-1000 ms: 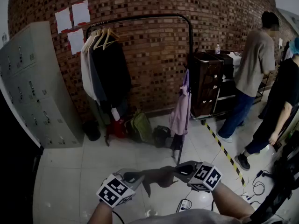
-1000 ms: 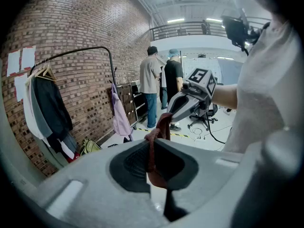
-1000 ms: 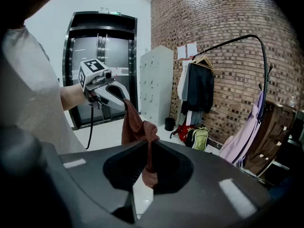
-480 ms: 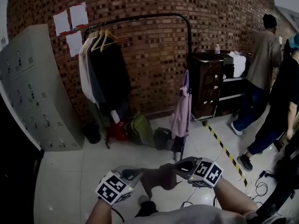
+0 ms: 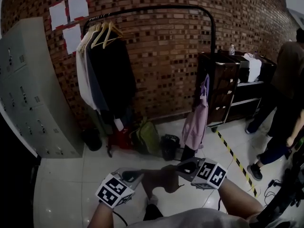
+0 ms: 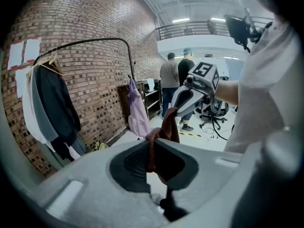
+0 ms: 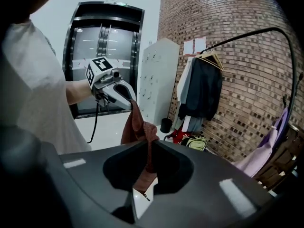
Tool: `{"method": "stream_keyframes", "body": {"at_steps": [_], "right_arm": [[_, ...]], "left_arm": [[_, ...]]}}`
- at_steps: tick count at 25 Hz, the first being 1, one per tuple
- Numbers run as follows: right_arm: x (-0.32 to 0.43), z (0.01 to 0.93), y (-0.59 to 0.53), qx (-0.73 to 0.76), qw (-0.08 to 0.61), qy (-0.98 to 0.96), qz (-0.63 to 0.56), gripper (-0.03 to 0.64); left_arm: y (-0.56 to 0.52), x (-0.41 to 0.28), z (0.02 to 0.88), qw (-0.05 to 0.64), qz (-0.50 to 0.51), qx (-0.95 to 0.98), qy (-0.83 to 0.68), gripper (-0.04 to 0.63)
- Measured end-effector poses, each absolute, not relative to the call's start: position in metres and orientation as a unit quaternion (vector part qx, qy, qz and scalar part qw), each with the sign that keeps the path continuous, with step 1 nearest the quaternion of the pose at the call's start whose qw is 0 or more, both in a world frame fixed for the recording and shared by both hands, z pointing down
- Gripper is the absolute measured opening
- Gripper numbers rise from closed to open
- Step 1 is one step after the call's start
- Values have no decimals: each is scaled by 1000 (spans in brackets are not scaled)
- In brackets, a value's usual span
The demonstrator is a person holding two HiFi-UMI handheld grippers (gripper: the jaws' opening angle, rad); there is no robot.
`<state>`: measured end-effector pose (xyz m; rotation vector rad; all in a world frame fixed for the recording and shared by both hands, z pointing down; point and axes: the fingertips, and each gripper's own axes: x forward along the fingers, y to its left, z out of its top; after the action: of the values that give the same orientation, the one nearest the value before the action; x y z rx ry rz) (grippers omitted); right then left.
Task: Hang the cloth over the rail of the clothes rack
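Rust-brown cloth (image 5: pixel 159 179) is clamped in the jaws of left gripper (image 5: pixel 136 175) and right gripper (image 5: pixel 182 168), with the black metal rail (image 5: pixel 156 8) well ahead and higher.

At bottom centre, the left claw (image 5: pixel 133 176) and right claw (image 5: pixel 183 167) each pinched an end of the cloth (image 5: pixel 159 178). The rack (image 5: pixel 156 8) stood upper centre against the brick wall (image 5: pixel 161 51), with coats (image 5: pixel 107 65) at its left end.

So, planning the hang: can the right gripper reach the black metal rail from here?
Probably not yet: the black metal rail stands high across the floor from the right gripper, shut on the brown cloth. Its stretch beside the hung clothes looks free.
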<state>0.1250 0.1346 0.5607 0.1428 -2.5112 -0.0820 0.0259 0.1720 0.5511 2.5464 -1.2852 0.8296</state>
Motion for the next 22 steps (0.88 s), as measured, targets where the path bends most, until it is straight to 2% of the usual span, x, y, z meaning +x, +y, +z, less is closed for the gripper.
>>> {"method": "stream_keyframes", "body": {"at_steps": [5,13,17,22], "right_arm": [[48,557,49,63,313,-948,-14,23],[-45,515,-71,95,306,-946,-40,23],[-61,502,-115,125,309,-941,-56,23],[-55,490,-149,150,313,-936,-62,23]], "left_arm": [[81,-54,544,89,275,859,-423,11],[-56,-163,499,39,266,872,-410,11],[-102,-191,482,16,266,876,-402,11],[-138,-187,471,7,260,885,-387,11]]}}
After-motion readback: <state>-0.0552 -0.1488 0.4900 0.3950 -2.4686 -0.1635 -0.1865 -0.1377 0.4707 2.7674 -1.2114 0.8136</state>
